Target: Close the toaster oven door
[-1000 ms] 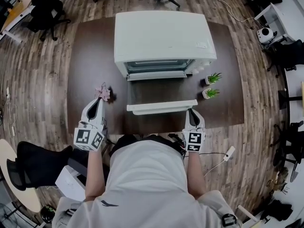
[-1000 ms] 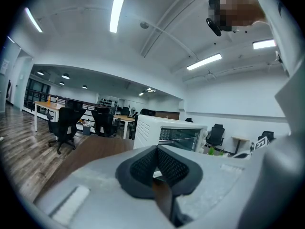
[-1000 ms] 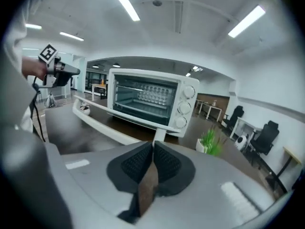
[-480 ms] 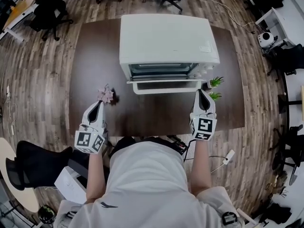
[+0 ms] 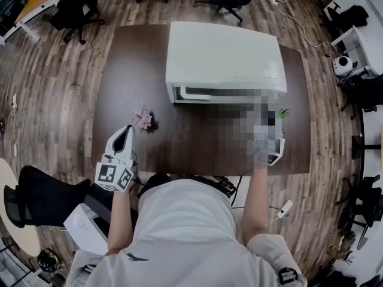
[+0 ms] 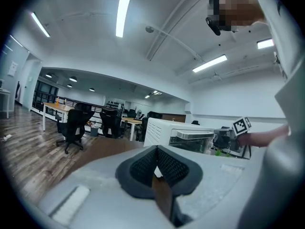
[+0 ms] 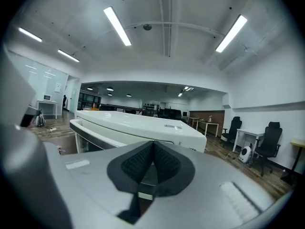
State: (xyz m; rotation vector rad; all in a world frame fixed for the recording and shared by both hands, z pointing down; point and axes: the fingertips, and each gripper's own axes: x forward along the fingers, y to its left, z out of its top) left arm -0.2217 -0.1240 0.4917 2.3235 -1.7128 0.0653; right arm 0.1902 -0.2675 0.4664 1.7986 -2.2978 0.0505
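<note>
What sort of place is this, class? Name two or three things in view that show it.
Probably an open-plan office or lab: wheeled office chairs stand by desks, long strip lights run along the ceiling, and the toaster oven sits on a dark table over wood-look flooring.

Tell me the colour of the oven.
The oven is white; the head view shows it best.

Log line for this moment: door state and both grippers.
toaster oven door: closed | left gripper: shut, empty | right gripper: shut, empty
</note>
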